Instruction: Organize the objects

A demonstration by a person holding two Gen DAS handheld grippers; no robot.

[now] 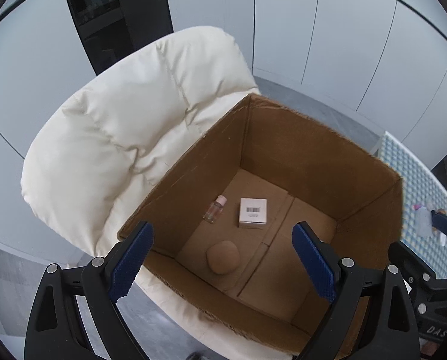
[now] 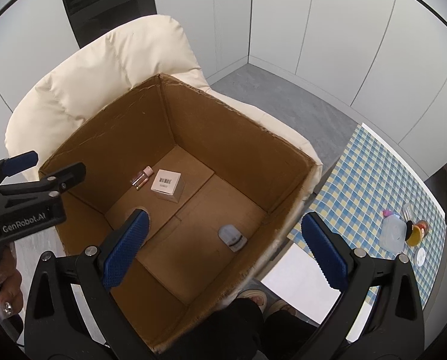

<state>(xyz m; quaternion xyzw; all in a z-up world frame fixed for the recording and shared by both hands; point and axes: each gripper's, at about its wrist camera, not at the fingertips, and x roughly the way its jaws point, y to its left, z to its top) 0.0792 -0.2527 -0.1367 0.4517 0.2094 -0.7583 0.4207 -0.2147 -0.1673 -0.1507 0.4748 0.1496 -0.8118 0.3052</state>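
While both fingers pairs spread, empty, clear container (image 2: 232, 237) lies on box (image 2: 238, 147) floor between right fingers (image 2: 130, 240).

left gripper (image 1: 223, 258) and right gripper (image 2: 223, 252): black plastic frames with triangular cut-outs, silver round-head screws at the pivots, and blue ribbed pads (image 1: 133, 258) with saw-toothed lower edges. white lettering "genrobot.ai" on the left gripper's body in the right wrist view. the hand (image 2: 6, 291) has decorated nails; dark trousers (image 2: 250, 324) and light open-toed sandals (image 2: 254, 297).
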